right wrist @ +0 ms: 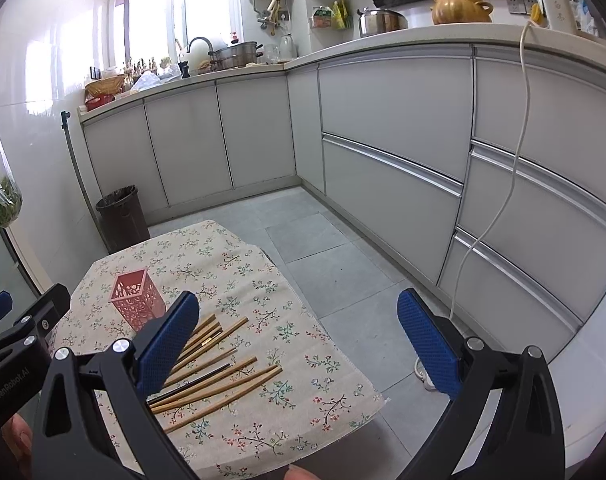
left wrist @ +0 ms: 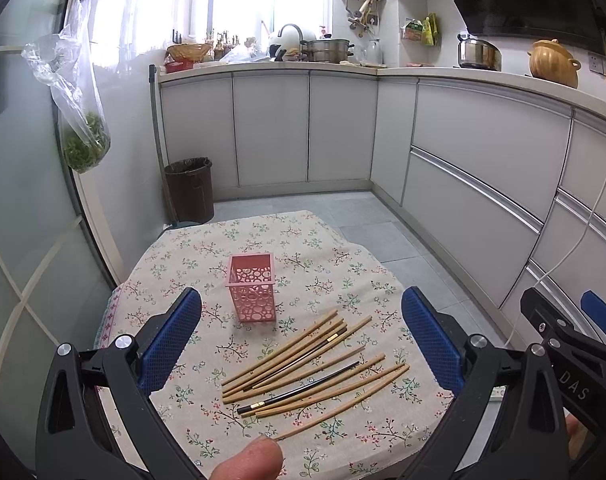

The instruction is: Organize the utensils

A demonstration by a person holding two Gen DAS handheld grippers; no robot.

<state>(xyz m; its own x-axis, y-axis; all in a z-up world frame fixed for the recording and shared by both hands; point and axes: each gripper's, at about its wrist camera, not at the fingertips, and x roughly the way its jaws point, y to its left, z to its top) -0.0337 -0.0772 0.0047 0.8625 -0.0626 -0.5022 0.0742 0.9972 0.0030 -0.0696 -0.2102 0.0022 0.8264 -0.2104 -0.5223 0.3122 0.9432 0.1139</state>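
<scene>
Wood, plastic and cloth before you

Your matt wooden chopsticks (left wrist: 303, 364) lie on floral woven cloth (left wrist: 207, 256); the pink holder (left wrist: 252, 292) is perforated plastic, tool pads (left wrist: 171, 340) textured blue.

Two identical hand-held grippers: the left gripper (left wrist: 301, 340) and the right gripper (right wrist: 299, 344) each carry a pair of black plastic arms ending in rectangular blue finger pads (left wrist: 171, 340) with a fine diamond-grip texture. Round silver screws (left wrist: 122, 342) mark the pivot joints of each black linkage, whose arms have triangular cut-outs. Seen from the left wrist camera, the right gripper's black body bears pale lettering reading "DAS" (left wrist: 574, 387); seen from the right wrist camera, the left gripper's side reads "GenRobot.AI" (right wrist: 11, 385). A bare fingertip (left wrist: 249, 460) of the person shows at the bottom edge, with no sleeve visible.
</scene>
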